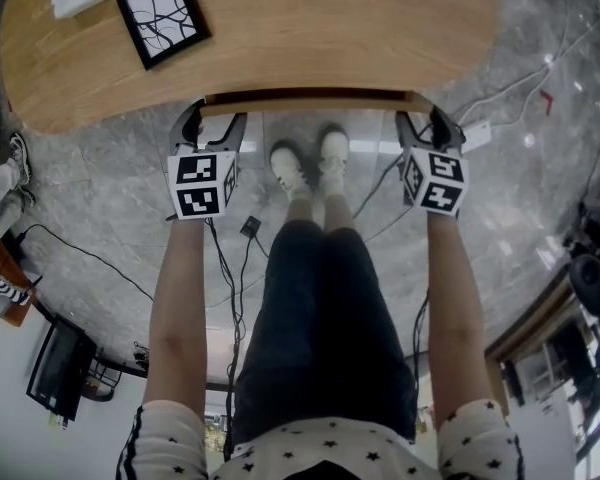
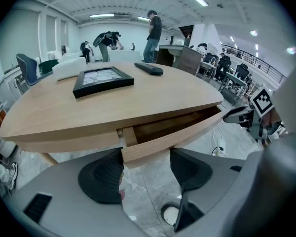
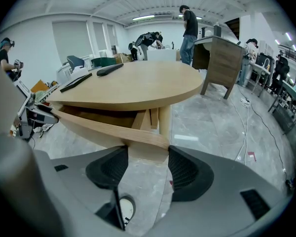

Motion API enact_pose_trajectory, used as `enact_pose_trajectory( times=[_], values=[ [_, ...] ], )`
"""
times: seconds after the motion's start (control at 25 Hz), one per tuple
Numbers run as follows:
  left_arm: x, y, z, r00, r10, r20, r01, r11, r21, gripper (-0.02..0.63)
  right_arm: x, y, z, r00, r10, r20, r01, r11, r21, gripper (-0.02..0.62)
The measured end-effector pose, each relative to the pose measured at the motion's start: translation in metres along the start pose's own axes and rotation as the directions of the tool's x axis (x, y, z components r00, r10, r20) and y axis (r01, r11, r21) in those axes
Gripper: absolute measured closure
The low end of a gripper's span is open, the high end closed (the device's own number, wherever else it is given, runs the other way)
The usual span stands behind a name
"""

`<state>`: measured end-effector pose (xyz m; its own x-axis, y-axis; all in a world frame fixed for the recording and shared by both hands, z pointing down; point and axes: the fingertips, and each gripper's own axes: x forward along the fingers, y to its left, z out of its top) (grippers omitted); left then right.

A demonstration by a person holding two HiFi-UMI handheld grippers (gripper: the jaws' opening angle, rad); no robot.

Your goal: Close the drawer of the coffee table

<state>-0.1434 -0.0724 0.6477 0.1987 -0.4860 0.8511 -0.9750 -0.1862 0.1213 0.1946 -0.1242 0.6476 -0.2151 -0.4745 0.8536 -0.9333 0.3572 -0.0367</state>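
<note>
Drawer (image 2: 177, 138): light wood, long curved front that follows desk's rounded near edge. Mounted under top, at middle of near side. State: partly open, front pulled slightly clear of edge, with dark gap between front and top. Wooden side wall exposed at left end. Sits level.
Desk (image 2: 138, 100): light wood, broad rounded top, thick edge.

Person wearing a white short-sleeved top (image 1: 320, 455) with small black stars, dark trousers (image 1: 320, 338) and white shoes (image 1: 311, 158). The grey left gripper (image 1: 212, 124) and right gripper (image 1: 427, 124) each have black ribbed pads (image 2: 101, 177) and a white cube (image 1: 202, 184) with black square markers.
</note>
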Motion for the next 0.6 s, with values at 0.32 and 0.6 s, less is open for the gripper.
enact_pose_trajectory(
  times=[0.32,0.6],
  values=[
    [0.002,0.001,0.005,1.000,0.008,0.012,-0.008,1.000,-0.006,0.307,0.003,-0.002,0.005,1.000,0.000,0.009,0.000,1.000,-0.002,0.336],
    [0.005,0.004,0.010,1.000,0.015,0.024,-0.015,1.000,-0.013,0.307,0.006,-0.003,0.011,1.000,0.000,0.015,0.000,1.000,-0.004,0.336]
  ],
)
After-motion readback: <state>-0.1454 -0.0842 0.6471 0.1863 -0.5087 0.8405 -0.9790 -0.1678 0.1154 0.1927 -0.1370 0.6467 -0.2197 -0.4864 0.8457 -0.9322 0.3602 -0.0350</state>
